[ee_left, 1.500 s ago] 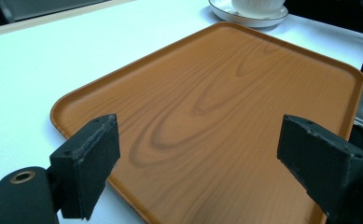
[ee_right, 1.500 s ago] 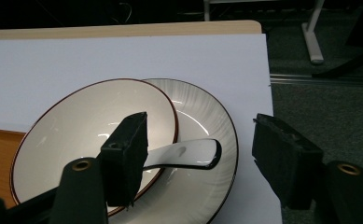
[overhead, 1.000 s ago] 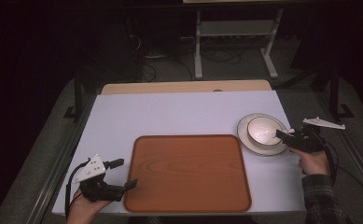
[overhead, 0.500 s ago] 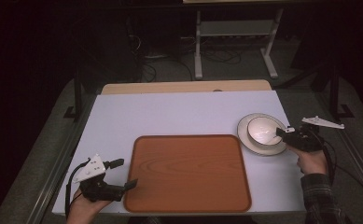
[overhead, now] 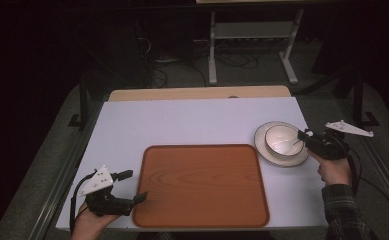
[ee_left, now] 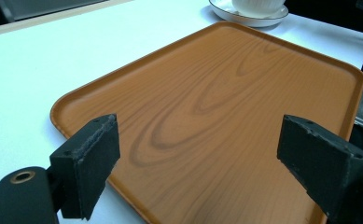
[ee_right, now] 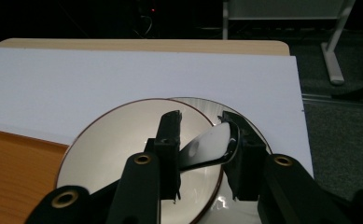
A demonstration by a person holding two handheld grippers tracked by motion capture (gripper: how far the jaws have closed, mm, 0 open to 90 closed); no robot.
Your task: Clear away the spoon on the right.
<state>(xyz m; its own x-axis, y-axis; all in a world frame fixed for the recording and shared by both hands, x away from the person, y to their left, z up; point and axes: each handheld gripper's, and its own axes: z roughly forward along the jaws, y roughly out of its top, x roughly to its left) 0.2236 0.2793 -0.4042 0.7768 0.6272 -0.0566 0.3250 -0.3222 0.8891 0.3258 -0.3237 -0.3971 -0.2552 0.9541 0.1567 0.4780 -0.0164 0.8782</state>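
Spoon pickup at the bowl, right side

High view: tabletop carries a wood-grain tray [overhead: 201, 184] at centre front and a white bowl [overhead: 281, 140] sitting on a saucer [overhead: 265, 149] to its right, just beside the tray's far right corner. Right gripper [overhead: 305, 136] reaches in from the right and meets the bowl's near rim, where a pale spoon [overhead: 296, 141] leans. Left gripper [overhead: 138, 187] rests at the tray's left front edge, nothing between its jaws.

Left gripper view: both black pads stand wide apart over the tray [ee_left: 226, 116], released and empty. Bowl [ee_left: 258, 5] and saucer [ee_left: 244, 17] sit beyond the tray's far corner.

Right gripper view: spoon [ee_right: 212, 145] lies across the gap between the jaws, its white bowl end against the right-hand pad, its handle end running behind the left-hand pad. Jaws have just been closing around it. They look clenched on the spoon, or a hair short of it; contact appears made on both sides. Bowl [ee_right: 114, 149] sits underneath, saucer [ee_right: 202, 103] peeking out behind.

Judgement: step in hand is the grasp of the spoon out of the bowl. Next move calls for a firm pinch, then a straight lift clear of the rim without dragging the bowl on its saucer. Glazed spoon could pivot or slip between the pads.
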